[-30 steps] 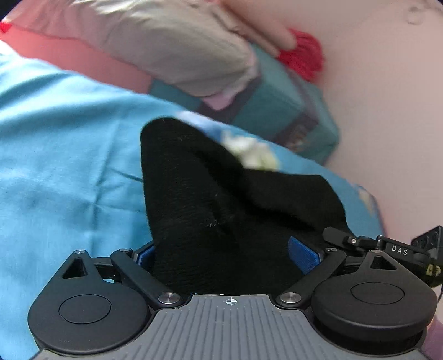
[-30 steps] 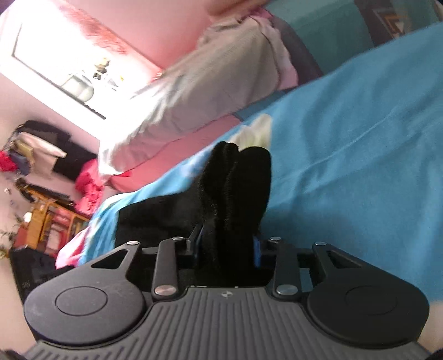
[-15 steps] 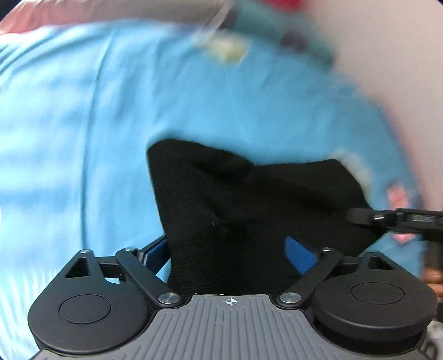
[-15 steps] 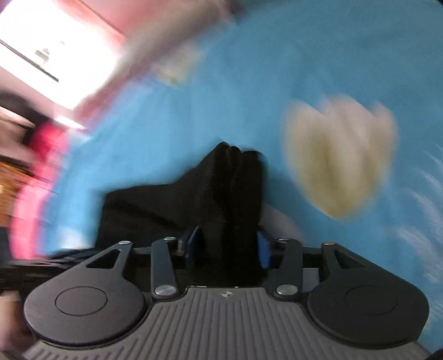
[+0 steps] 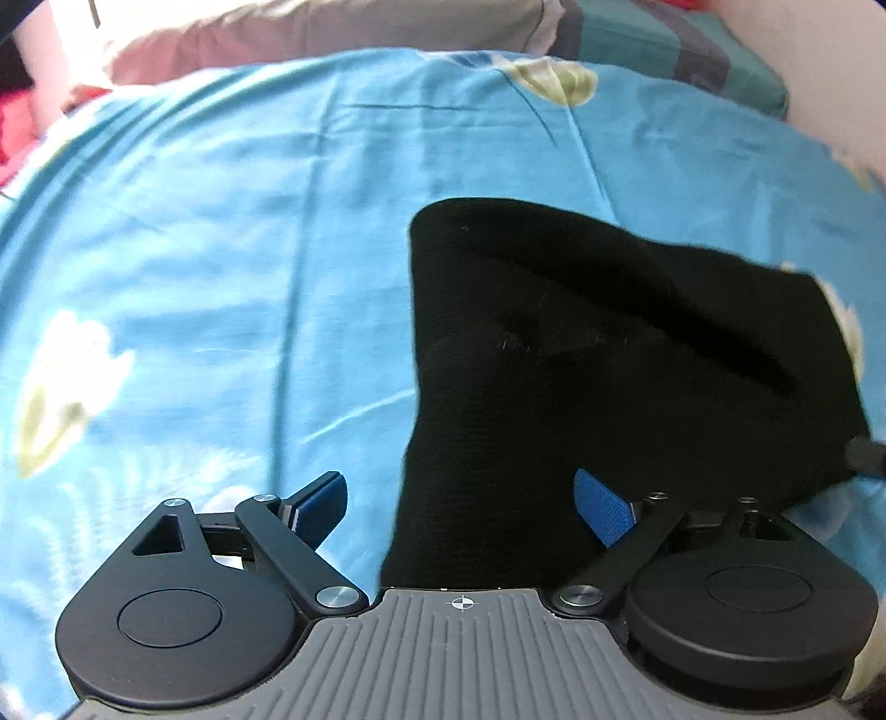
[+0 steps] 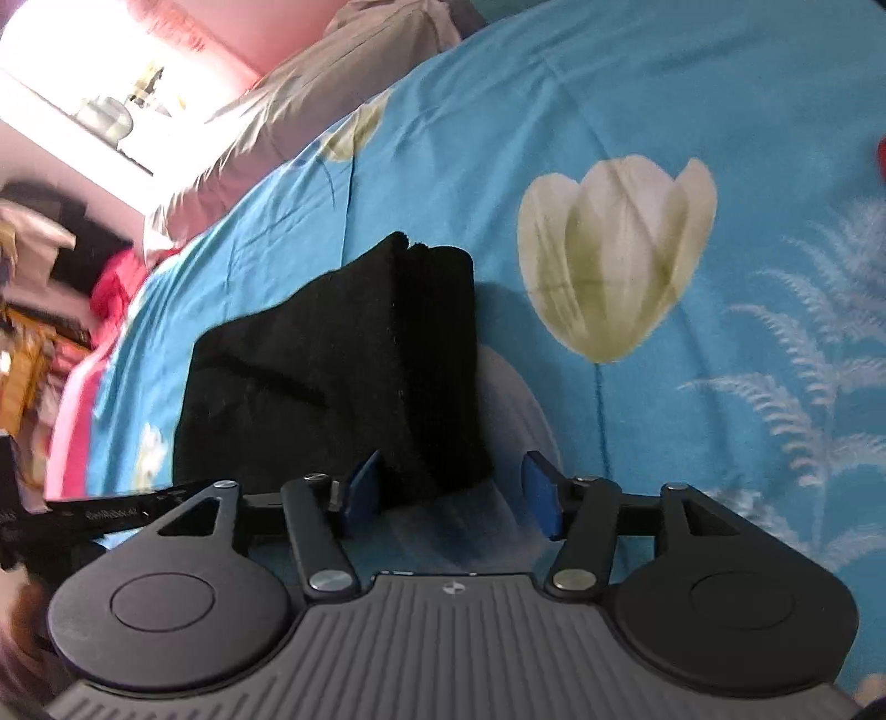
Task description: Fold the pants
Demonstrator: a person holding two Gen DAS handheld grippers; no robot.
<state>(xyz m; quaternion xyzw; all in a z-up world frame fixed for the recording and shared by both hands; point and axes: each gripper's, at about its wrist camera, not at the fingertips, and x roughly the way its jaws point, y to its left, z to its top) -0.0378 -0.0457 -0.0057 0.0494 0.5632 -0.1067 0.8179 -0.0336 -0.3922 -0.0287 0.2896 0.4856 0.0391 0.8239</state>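
Note:
The black pants point(image 5: 609, 360) lie as a folded bundle on the blue flowered bedsheet point(image 5: 221, 249). My left gripper point(image 5: 459, 504) is open. The near end of the pants runs between its blue pads point(image 5: 318, 501), with a clear gap on the left side. In the right wrist view the same pants point(image 6: 343, 365) reach in between the jaws of my right gripper point(image 6: 451, 495). Those jaws are opening, and the cloth sits by the left pad with bare sheet toward the right pad. Each view catches a black tip of the other gripper at its edge.
Grey-white pillows point(image 5: 332, 27) and a teal patterned cushion point(image 5: 664, 44) line the head of the bed. A large white tulip print point(image 6: 614, 255) is right of the pants. A bright window point(image 6: 83, 72) and clutter point(image 6: 33, 332) lie beyond the bed's left side.
Both grippers swung over the bed with the pants and tipped down toward the sheet. Their jaws went from shut on the cloth to open, and the bundle now rests on the bed.

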